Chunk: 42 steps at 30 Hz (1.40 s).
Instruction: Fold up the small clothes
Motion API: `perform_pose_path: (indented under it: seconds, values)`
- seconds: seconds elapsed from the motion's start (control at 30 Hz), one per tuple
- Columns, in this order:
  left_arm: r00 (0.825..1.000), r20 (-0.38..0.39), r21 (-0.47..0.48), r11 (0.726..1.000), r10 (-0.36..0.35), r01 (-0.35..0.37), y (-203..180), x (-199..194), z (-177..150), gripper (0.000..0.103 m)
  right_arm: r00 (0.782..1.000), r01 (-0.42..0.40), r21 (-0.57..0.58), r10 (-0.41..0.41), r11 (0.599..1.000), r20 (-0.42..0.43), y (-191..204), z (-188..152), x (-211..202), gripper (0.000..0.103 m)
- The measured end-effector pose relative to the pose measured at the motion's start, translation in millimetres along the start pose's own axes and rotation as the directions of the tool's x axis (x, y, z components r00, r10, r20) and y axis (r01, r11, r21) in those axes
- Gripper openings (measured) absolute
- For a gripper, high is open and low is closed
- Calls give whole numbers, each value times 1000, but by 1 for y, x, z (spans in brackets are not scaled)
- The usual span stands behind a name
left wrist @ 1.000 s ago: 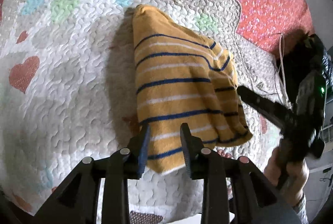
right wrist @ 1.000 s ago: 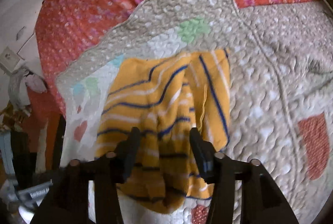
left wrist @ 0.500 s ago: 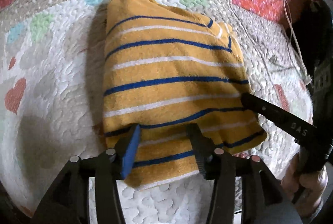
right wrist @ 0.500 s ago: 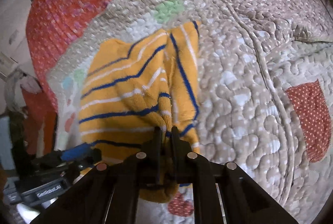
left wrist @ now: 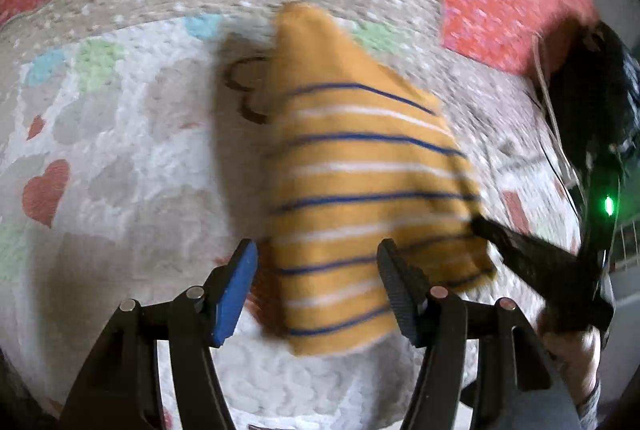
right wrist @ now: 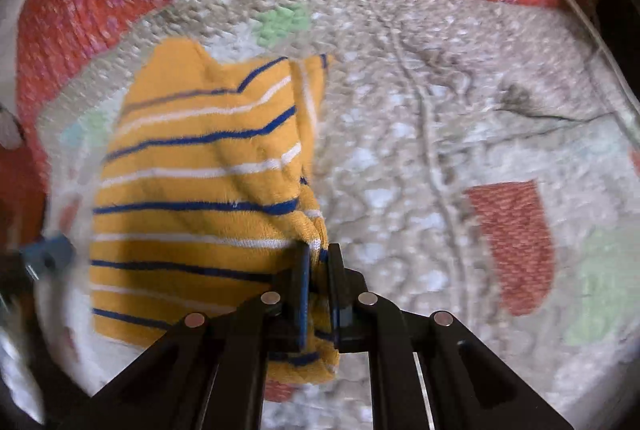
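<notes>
Right gripper (right wrist: pixel 319 258) clamps the striped garment's (right wrist: pixel 200 166) right edge on the quilt (right wrist: pixel 400 158); left gripper (left wrist: pixel 316 270) hangs unclenched over it. Folding appears midway; final folds remain.

You will find no legible text, label, brand, number or sign in either wrist view. Motion blur covers most surfaces, and no gripper body shows readable markings.
</notes>
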<state>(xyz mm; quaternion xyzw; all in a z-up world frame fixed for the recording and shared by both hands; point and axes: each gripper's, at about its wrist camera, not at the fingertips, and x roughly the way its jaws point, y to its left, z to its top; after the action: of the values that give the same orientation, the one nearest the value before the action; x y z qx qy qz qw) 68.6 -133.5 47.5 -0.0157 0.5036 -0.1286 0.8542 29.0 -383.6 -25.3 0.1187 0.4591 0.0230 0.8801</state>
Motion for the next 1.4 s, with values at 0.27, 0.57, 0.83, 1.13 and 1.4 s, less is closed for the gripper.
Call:
perform_pose_path:
  seconds: [0.27,0.57,0.83,1.13,1.4]
  values:
    - [997,-74,-1,1000,31,-31,3,49,18,61,974,-227,111,226,968,26,-29,11,-3,21]
    - [997,-54,31,998,60,-58,-5,63,13,64,905,-390,177,342,903,252,-32,78,15,52]
    - [994,-51,58,994,93,-90,-9,64,14,64,886,-460,198,430,866,174,-19,103,63,12]
    - [990,-33,104,985,138,-134,-24,70,12,66,974,-99,72,82,992,209,-3,94,37,19]
    - [994,25,103,988,109,-111,-17,35,18,66,943,-312,275,260,909,209,-61,78,23,56]
